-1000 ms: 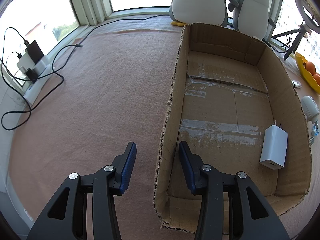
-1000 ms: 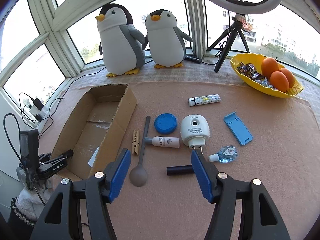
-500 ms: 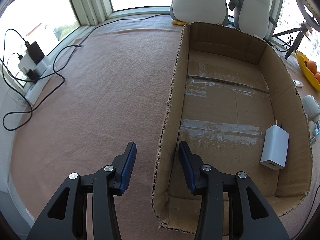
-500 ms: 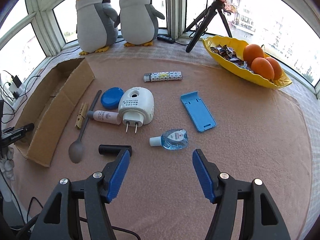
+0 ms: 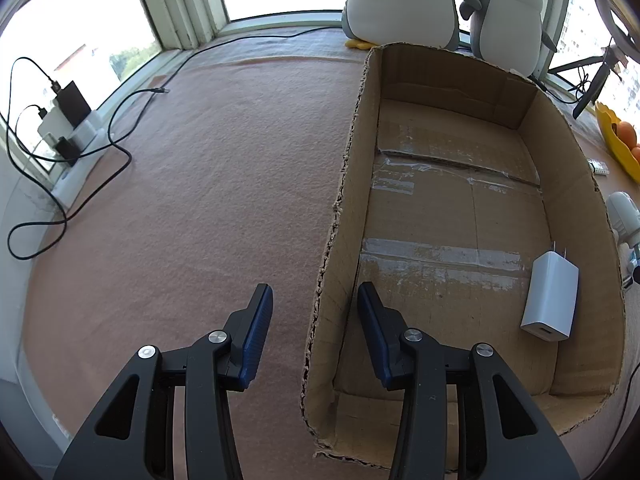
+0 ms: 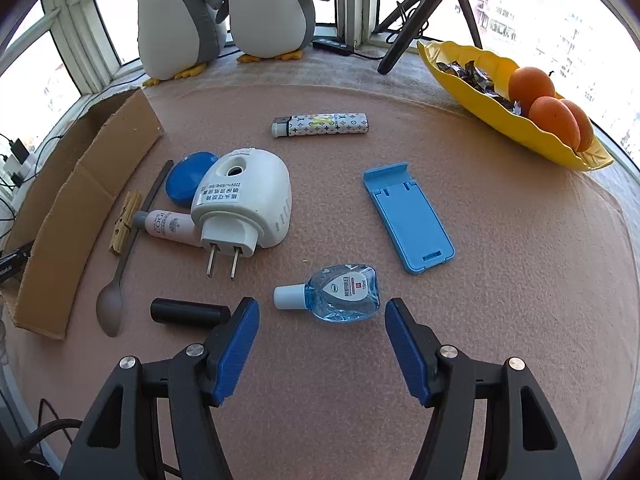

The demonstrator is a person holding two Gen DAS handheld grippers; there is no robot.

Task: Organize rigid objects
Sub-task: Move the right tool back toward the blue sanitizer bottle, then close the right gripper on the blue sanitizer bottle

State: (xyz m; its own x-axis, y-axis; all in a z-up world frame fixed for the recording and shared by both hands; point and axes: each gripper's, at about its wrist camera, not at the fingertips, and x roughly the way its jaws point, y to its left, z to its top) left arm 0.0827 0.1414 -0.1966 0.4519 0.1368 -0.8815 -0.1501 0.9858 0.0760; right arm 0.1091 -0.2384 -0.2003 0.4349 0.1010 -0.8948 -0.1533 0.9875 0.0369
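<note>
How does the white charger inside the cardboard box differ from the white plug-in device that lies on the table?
The white charger is a flat-sided rectangular block; the plug-in device is rounded, with a hole on top and a printed label. The charger lies inside the cardboard box; the device lies outside on the table cloth, touching a small cream bottle. Both are white, have two metal prongs and lie on their sides.

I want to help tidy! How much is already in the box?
Only the white charger lies in the cardboard box. Neither gripper holds anything; the right gripper hangs open near the eye-drop bottle. The plug-in vaporizer, lighter, phone stand and spoon wait outside.
</note>
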